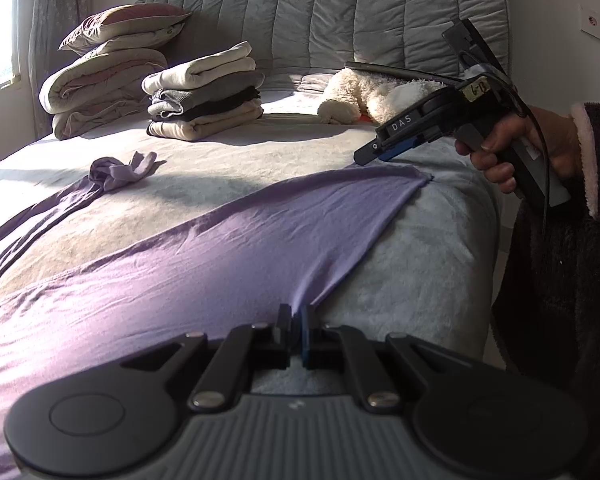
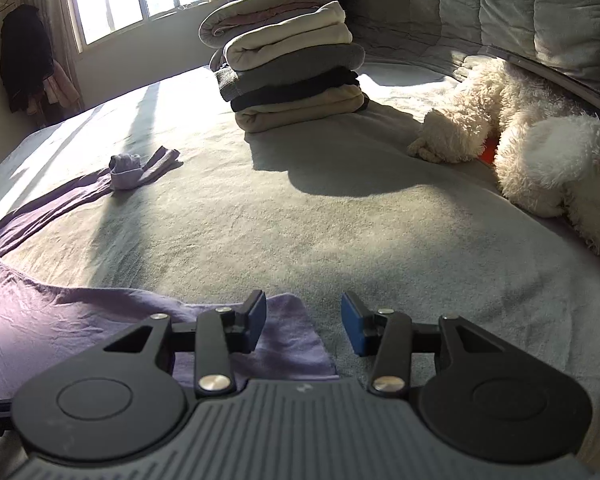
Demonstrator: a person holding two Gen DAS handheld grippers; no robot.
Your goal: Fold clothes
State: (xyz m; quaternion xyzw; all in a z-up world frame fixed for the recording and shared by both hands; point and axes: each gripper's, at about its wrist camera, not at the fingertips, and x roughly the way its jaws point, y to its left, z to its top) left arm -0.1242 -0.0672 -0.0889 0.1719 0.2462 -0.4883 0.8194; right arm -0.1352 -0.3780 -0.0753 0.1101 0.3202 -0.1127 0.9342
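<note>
**Left grip on garment; right released**

Left hand-held gripper (image 1: 296, 322): jaws together, clamped on a pinched fold of the purple garment (image 1: 204, 248) at the near edge of the bed (image 1: 412, 280). Right hand-held gripper (image 2: 304, 320): jaws apart, nothing pressed between them; a garment corner lies under its left finger (image 2: 256, 320). The garment is spread across the bed, one sleeve (image 1: 40, 216) trailing to a bunched cuff. Folded stack (image 1: 204, 92), bedding pile (image 1: 104, 76) and plush toy (image 1: 372, 96) stand well apart, near the headboard (image 1: 340, 12).
</note>
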